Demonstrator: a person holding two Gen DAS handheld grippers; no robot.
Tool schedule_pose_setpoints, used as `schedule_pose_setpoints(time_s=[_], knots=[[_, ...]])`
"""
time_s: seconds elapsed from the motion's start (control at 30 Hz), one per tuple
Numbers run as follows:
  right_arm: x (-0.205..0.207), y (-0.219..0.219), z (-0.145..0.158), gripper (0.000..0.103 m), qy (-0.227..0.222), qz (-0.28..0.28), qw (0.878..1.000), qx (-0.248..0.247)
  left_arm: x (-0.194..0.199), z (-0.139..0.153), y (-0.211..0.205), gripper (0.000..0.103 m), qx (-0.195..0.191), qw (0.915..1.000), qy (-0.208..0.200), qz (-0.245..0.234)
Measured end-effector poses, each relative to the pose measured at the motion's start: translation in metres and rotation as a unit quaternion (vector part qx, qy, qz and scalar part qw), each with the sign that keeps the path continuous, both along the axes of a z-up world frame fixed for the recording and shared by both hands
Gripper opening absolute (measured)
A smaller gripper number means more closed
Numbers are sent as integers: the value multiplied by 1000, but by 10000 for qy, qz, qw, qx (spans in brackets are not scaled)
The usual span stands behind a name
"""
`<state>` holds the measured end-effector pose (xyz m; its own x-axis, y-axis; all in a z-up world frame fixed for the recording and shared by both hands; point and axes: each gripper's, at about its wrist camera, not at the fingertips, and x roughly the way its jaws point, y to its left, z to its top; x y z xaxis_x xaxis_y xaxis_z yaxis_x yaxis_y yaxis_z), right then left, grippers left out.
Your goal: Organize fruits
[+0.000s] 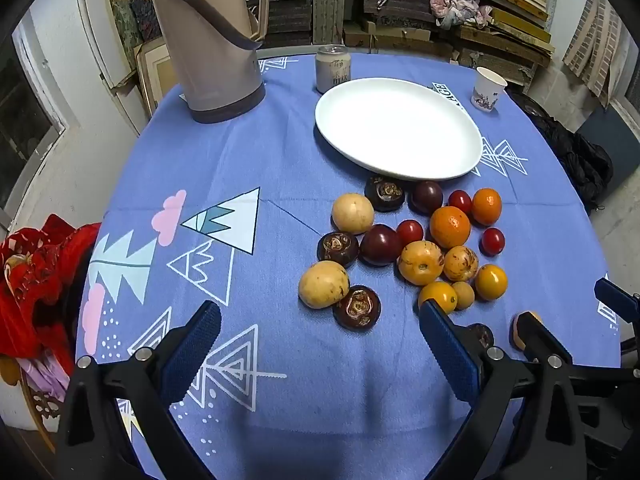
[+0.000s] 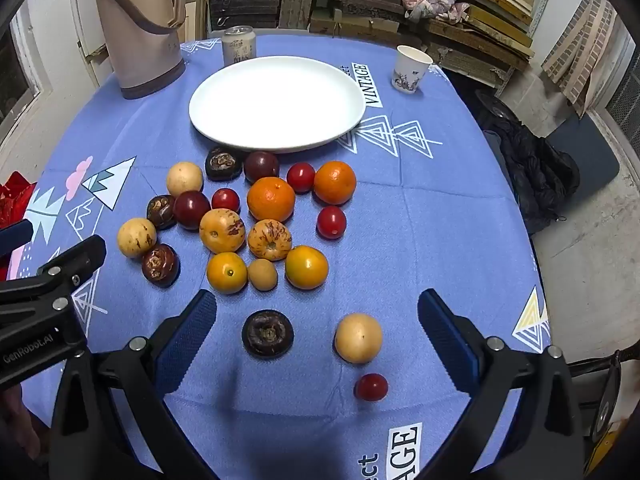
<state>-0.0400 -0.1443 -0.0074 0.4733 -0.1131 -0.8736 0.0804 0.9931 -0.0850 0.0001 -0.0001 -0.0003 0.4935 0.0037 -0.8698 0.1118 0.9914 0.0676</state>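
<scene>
Several fruits lie in a loose cluster (image 2: 256,216) on the blue tablecloth, in front of an empty white plate (image 2: 276,102); the plate (image 1: 398,128) and the cluster (image 1: 404,244) also show in the left wrist view. The cluster holds oranges, yellow and dark purple fruits, and small red tomatoes. Nearer me lie a dark water chestnut (image 2: 267,334), a pale yellow fruit (image 2: 358,337) and a red tomato (image 2: 371,387). My right gripper (image 2: 316,332) is open, low over these three. My left gripper (image 1: 320,344) is open and empty, left of the cluster.
A tall beige thermos jug (image 1: 208,40) stands at the back left, a drink can (image 1: 333,68) behind the plate, a paper cup (image 2: 410,68) at the back right. Red cloth (image 1: 36,280) lies off the table's left edge. Shelves of boards stand behind.
</scene>
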Motion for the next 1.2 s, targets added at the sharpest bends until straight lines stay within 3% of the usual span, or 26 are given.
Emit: schedule_pose_setpoints(time_s=[0.43, 1.2], knots=[[-9, -13, -5, 99, -20, -85, 9997, 235, -3, -12, 14, 99, -375, 9988, 294, 139], [15, -22, -14, 99, 55, 275, 9988, 406, 3, -11, 16, 99, -203, 9980, 349, 496]])
